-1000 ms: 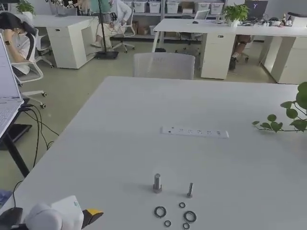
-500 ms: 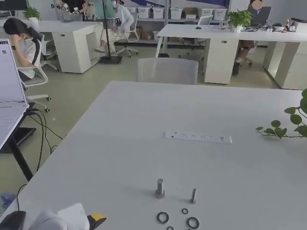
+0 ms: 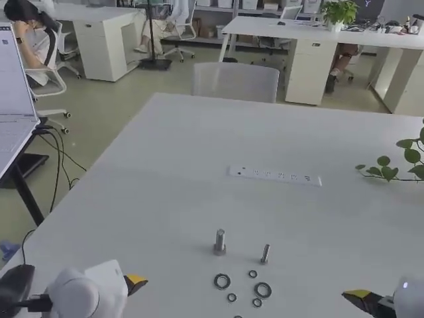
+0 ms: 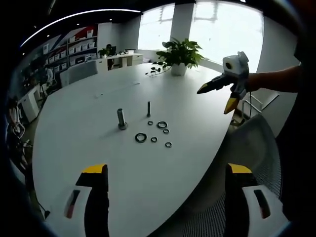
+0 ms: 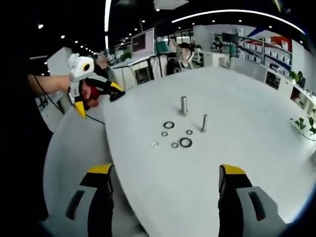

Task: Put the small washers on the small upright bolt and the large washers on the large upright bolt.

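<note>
The large bolt (image 3: 220, 241) stands upright, head down, on the white table (image 3: 165, 165). Just to its right in the head view stands the small bolt (image 3: 265, 254), which is thinner and also upright. Both bolts are bare.

The washers lie flat and loose on the table on the person's side of the large bolt. One large washer (image 3: 222, 281) lies closest to the large bolt. A second large washer (image 3: 263, 290) lies further right, nearer the small bolt. The small washers (image 3: 252, 273) are scattered between and around these two, and the right gripper view shows four of them.

Beyond the large bolt, well apart from it, a power strip (image 3: 275, 177) lies across the table.

The left tool (image 4: 168, 170) is held off to the left of the large bolt, near the table's edge. Its jaws are spread wide with nothing between them. The right tool (image 5: 166, 170) is held off to the right of the large bolt, also near the edge. Its jaws are equally wide apart and empty.
</note>
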Demonstrator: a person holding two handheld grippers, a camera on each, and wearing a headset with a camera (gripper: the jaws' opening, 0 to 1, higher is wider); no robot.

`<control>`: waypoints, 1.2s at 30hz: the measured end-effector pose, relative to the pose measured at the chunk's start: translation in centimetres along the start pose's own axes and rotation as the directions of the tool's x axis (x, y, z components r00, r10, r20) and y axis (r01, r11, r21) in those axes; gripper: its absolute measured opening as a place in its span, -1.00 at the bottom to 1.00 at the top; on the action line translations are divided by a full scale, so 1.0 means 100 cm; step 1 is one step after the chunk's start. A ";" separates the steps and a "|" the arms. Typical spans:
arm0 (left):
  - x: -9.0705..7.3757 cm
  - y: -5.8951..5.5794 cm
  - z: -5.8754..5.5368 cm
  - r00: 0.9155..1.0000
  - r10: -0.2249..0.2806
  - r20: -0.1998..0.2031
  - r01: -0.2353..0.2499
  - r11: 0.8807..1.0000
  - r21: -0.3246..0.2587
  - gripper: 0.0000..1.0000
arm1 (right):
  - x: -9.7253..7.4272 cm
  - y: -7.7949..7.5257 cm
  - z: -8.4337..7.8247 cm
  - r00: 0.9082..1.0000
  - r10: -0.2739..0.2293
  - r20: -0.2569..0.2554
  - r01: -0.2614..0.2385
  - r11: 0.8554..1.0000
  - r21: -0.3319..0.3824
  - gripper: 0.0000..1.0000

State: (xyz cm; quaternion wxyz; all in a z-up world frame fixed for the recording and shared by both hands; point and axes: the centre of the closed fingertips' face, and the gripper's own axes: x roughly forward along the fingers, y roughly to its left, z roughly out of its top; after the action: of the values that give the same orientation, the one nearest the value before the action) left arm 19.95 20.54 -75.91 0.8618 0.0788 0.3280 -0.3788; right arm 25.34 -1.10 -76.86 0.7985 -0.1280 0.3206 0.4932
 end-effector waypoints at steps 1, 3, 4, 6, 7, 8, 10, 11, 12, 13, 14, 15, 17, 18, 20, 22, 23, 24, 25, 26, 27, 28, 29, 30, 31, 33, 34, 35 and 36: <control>0.001 0.001 -0.001 1.000 0.003 0.000 -0.003 1.000 0.003 0.97 | 0.001 0.000 0.000 1.000 0.003 -0.010 -0.003 1.000 -0.009 0.75; 0.003 0.004 -0.004 1.000 0.016 0.000 -0.016 1.000 0.015 0.93 | 0.004 -0.002 0.005 1.000 0.001 -0.012 -0.001 1.000 -0.013 0.74; 0.003 0.005 -0.006 1.000 0.020 -0.006 -0.020 1.000 0.018 0.93 | 0.005 -0.004 0.007 1.000 0.006 -0.010 -0.006 1.000 -0.007 0.74; 0.003 0.006 -0.005 1.000 0.020 0.002 -0.020 1.000 0.013 0.94 | 0.008 -0.004 0.011 1.000 0.011 -0.013 -0.012 1.000 -0.009 0.74; 0.004 0.006 -0.005 1.000 0.019 0.003 -0.019 1.000 0.007 0.94 | 0.010 -0.004 0.013 1.000 0.017 -0.018 -0.017 1.000 -0.018 0.74; 0.004 0.006 -0.005 1.000 0.018 0.001 -0.018 1.000 0.003 0.94 | 0.012 -0.003 0.014 1.000 0.022 -0.022 -0.022 1.000 -0.023 0.75; 0.004 0.006 -0.004 1.000 0.016 0.007 -0.016 1.000 0.009 0.93 | 0.017 -0.003 0.016 0.999 0.030 -0.032 -0.032 0.999 -0.032 0.75; 0.003 0.005 -0.003 1.000 0.017 0.009 -0.017 1.000 0.007 0.92 | 0.020 -0.003 0.017 0.998 0.034 -0.044 -0.036 0.999 -0.039 0.74; 0.003 0.005 -0.002 1.000 0.018 0.010 -0.018 1.000 0.002 0.92 | 0.022 -0.003 0.018 0.998 0.038 -0.051 -0.041 0.998 -0.047 0.74; 0.003 0.005 0.000 1.000 0.019 0.016 -0.019 1.000 -0.001 0.93 | 0.024 -0.003 0.019 0.997 0.043 -0.058 -0.046 0.997 -0.057 0.74; 0.002 0.004 0.001 1.000 0.021 0.022 -0.021 1.000 -0.001 0.93 | 0.026 -0.004 0.021 0.997 0.046 -0.066 -0.051 0.996 -0.072 0.74; 0.003 0.004 0.001 1.000 0.022 0.023 -0.022 1.000 -0.001 0.92 | 0.028 -0.005 0.022 0.996 0.045 -0.071 -0.051 0.996 -0.079 0.74; 0.004 0.005 -0.001 1.000 0.020 0.010 -0.020 1.000 0.001 0.92 | 0.032 -0.006 0.024 0.995 0.050 -0.082 -0.057 0.994 -0.095 0.73; 0.004 0.005 -0.001 1.000 0.020 0.011 -0.020 1.000 0.003 0.92 | 0.035 -0.007 0.025 0.994 0.054 -0.091 -0.063 0.993 -0.102 0.72; 0.006 0.005 -0.002 1.000 0.016 0.010 -0.016 1.000 0.001 0.90 | 0.039 -0.008 0.023 0.991 0.068 -0.119 -0.081 0.991 -0.108 0.67; 0.009 0.005 -0.001 1.000 0.015 0.010 -0.015 1.000 0.002 0.90 | 0.042 -0.012 0.020 0.988 0.065 -0.142 -0.084 0.988 -0.133 0.66; 0.011 0.005 0.000 1.000 0.014 0.009 -0.014 1.000 0.002 0.90 | 0.044 -0.013 0.018 0.985 0.066 -0.157 -0.089 0.985 -0.145 0.65; 0.013 0.005 0.001 1.000 0.012 0.010 -0.012 1.000 0.001 0.90 | 0.045 -0.014 0.017 0.983 0.068 -0.172 -0.096 0.983 -0.159 0.64; 0.014 0.006 0.001 1.000 0.012 0.010 -0.012 1.000 0.000 0.90 | 0.046 -0.015 0.017 0.981 0.068 -0.181 -0.099 0.981 -0.169 0.62; 0.015 0.006 0.002 1.000 0.013 0.011 -0.013 1.000 -0.002 0.89 | 0.048 -0.017 0.017 0.980 0.071 -0.186 -0.104 0.979 -0.176 0.61; 0.016 0.005 0.003 1.000 0.010 0.013 -0.009 1.000 -0.005 0.87 | 0.050 -0.018 0.018 0.980 0.074 -0.187 -0.108 0.978 -0.177 0.61; 0.017 0.004 0.003 1.000 0.004 0.011 -0.004 1.000 -0.013 0.84 | 0.051 -0.020 0.018 0.979 0.078 -0.189 -0.112 0.977 -0.179 0.60; 0.018 0.004 0.003 1.000 0.004 0.012 -0.004 1.000 -0.014 0.83 | 0.053 -0.021 0.018 0.977 0.082 -0.197 -0.119 0.976 -0.184 0.58; 0.019 0.004 0.003 1.000 0.005 0.013 -0.005 1.000 -0.014 0.84 | 0.054 -0.022 0.017 0.976 0.084 -0.203 -0.123 0.974 -0.189 0.58; 0.020 0.004 0.003 1.000 0.004 0.011 -0.004 1.000 -0.015 0.83 | 0.057 -0.023 0.016 0.972 0.089 -0.216 -0.133 0.970 -0.202 0.56; 0.021 0.002 0.002 1.000 0.001 0.009 -0.001 1.000 -0.018 0.84 | 0.061 -0.026 0.012 0.966 0.095 -0.239 -0.151 0.962 -0.228 0.54; 0.022 0.002 0.002 1.000 0.000 0.009 0.000 1.000 -0.018 0.84 | 0.063 -0.026 0.011 0.964 0.096 -0.247 -0.155 0.959 -0.236 0.53; 0.022 0.002 0.001 1.000 -0.002 0.006 0.002 1.000 -0.020 0.84 | 0.065 -0.026 0.008 0.959 0.105 -0.262 -0.172 0.954 -0.246 0.53; 0.022 0.001 0.000 1.000 -0.004 0.005 0.004 1.000 -0.020 0.83 | 0.067 -0.025 0.006 0.955 0.116 -0.272 -0.187 0.949 -0.253 0.53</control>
State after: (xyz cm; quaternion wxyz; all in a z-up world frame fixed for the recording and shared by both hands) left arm 21.17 19.28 -77.33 0.8626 0.0684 0.3299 -0.3773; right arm 29.87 2.73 -80.92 0.6846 -0.2748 0.3571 0.5729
